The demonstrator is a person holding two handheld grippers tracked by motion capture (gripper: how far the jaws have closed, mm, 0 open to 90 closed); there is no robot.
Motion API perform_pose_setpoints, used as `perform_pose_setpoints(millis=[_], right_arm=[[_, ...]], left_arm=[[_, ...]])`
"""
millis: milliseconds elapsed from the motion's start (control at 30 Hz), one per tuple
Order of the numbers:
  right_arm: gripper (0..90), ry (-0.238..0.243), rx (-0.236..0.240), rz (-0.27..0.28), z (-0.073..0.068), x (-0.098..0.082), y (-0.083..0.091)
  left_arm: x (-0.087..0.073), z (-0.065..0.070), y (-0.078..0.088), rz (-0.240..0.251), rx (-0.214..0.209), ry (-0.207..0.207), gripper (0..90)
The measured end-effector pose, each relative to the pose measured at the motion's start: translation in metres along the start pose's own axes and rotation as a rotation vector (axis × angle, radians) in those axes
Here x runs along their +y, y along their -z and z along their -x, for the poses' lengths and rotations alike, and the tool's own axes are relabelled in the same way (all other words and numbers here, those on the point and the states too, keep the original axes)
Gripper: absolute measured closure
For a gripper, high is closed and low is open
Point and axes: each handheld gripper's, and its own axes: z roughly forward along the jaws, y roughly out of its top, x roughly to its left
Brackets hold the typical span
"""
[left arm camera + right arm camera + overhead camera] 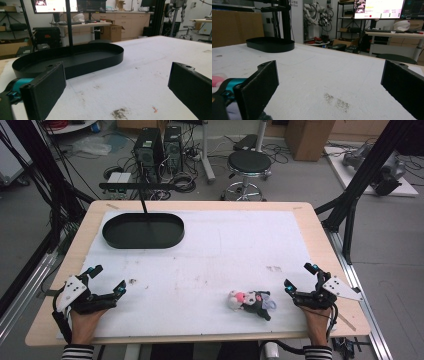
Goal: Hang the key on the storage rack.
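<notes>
High view: no brand, label or legible writing on the table's things; in the right gripper view a far monitor (379, 9) shows text too small to read, and a white panel behind the black frame carries small lettering I cannot make out. Left gripper (105, 279) rests at about 8 o'clock on the white table cover (220, 250), jaws spread wide, nothing between them; the left gripper view confirms bare cover between the two black pads, with the black oval tray (75, 58) straight ahead at 12 o'clock and apart from the jaws. In the high view that tray (143, 231) sits at about 10 o'clock on the table, a thin black post rising from it. Right gripper (301, 277) rests at about 4 o'clock, jaws likewise wide apart and holding nothing; its own view shows only stained cover between the pads. Small plush toy (250, 302), white, pink and black, lies on the cover at about 5 o'clock, just to the left of the right gripper and not touching it; a pink bit of it (217, 81) shows at 9 o'clock in the right gripper view, beside the jaw. Each gripper is held by a hand in a striped sleeve.
</notes>
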Motion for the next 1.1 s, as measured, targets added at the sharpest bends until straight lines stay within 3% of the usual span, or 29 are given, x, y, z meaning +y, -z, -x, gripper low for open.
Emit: perform_pose_setpoints(millis=[267, 667, 933, 1100], right_arm=[[0.4, -0.001, 0.004, -0.001, -0.0002, 0.0, -0.0002], [0.4, 0.01, 0.002, -0.004, 0.0003, 0.0002, -0.0012], [0.4, -0.033, 0.008, -0.005, 0.004, 0.0011, -0.0011], [0.4, -0.021, 0.011, -0.022, 0.0029, 0.0098, -0.0041]], left_arm=[[-0.0002, 0.0015, 0.0008, 0.008, 0.004, -0.016, 2.0], [-0.0001, 0.0007, 0.0004, 0.003, 0.005, -0.006, 2.0], [0.0002, 0.0, 0.0, 0.001, 0.013, 0.002, 2.0], [0.0003, 0.0001, -0.0004, -0.003, 0.011, 0.003, 1.9]])
